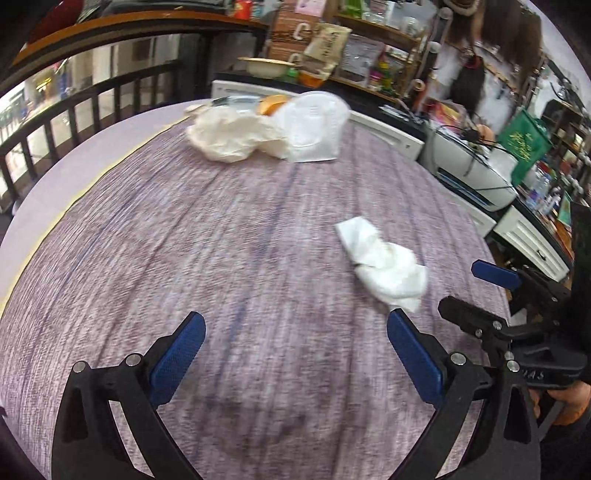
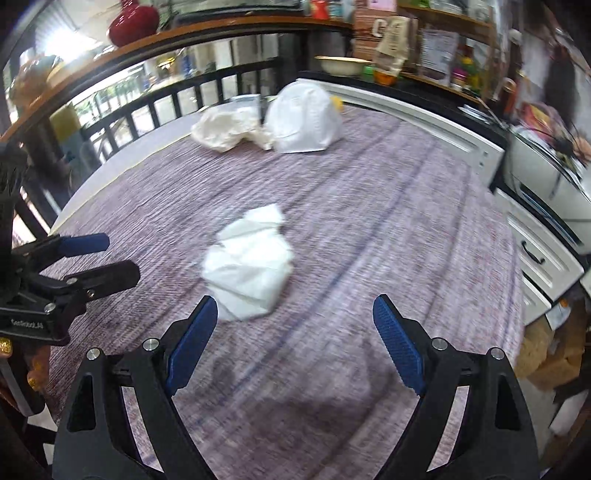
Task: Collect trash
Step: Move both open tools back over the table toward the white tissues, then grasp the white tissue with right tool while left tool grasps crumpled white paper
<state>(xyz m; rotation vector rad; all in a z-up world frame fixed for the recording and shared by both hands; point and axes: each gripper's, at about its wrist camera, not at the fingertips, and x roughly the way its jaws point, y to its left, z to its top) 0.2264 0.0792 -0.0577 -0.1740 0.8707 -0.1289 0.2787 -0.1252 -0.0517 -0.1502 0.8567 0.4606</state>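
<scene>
A crumpled white tissue (image 1: 384, 266) (image 2: 251, 266) lies on the purple woven tablecloth (image 1: 221, 240) (image 2: 388, 206). At the table's far side stand a white plastic bag (image 1: 314, 129) (image 2: 303, 118) and a crumpled cream paper wad (image 1: 229, 136) (image 2: 229, 129), touching each other. My left gripper (image 1: 295, 317) (image 2: 121, 254) hovers open over bare cloth, the tissue just beyond its right finger. My right gripper (image 2: 295, 301) (image 1: 460, 285) is open too, with the tissue just past its left fingertip. Nothing sits between either pair of fingers.
An orange object (image 1: 271, 103) lies behind the bag. A black railing (image 1: 92, 107) runs along the far left. White cabinets (image 2: 424, 122) and a printer (image 1: 476, 173) flank the table's right side, with cluttered shelves (image 1: 376, 33) behind.
</scene>
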